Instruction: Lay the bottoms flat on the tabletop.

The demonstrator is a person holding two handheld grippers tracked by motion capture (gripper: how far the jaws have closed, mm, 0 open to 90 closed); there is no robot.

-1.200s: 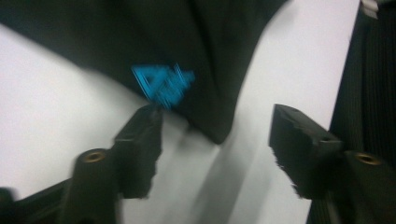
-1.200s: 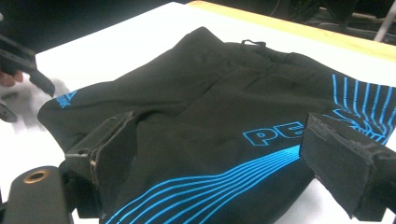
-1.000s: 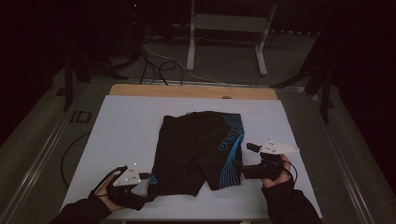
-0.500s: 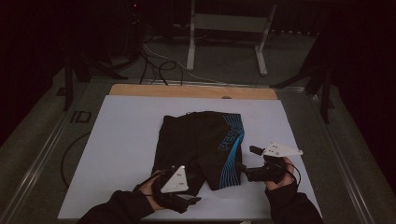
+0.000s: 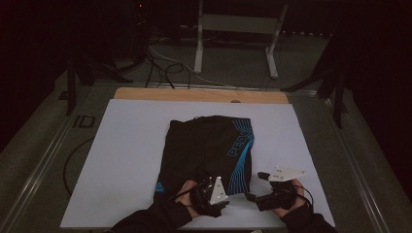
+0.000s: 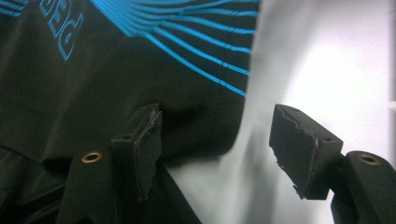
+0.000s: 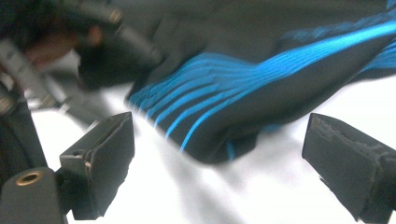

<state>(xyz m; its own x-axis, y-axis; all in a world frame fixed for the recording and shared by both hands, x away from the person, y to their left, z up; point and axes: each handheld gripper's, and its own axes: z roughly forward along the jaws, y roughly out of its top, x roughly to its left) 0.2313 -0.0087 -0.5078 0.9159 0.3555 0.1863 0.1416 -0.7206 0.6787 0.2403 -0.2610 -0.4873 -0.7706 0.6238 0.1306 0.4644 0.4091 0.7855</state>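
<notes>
Black shorts [image 5: 204,145] with blue stripes and lettering lie flat on the white table sheet [image 5: 131,155]. My left gripper [image 5: 221,187] is at the near hem of the striped leg. In the left gripper view it [image 6: 215,126] is open; its jaws have just been closing, one pad over the black fabric [image 6: 93,84], the other over bare sheet, neither pressing. My right gripper [image 5: 255,187] sits just right of that leg and points left. It [image 7: 215,158] stands wide open, with the leg's hem corner [image 7: 261,93] a little ahead of its jaws.
A wooden board edge [image 5: 199,94] runs along the far side of the sheet. Behind it, on the dark floor, are a metal stand [image 5: 238,43] and loose cables [image 5: 160,63]. The sheet's near edge lies just under both hands. A cable [image 5: 73,155] loops off the left side.
My left hand has slid right along the near hem, from the left leg's corner to the striped leg. The right gripper has come a little lower and nearer.
</notes>
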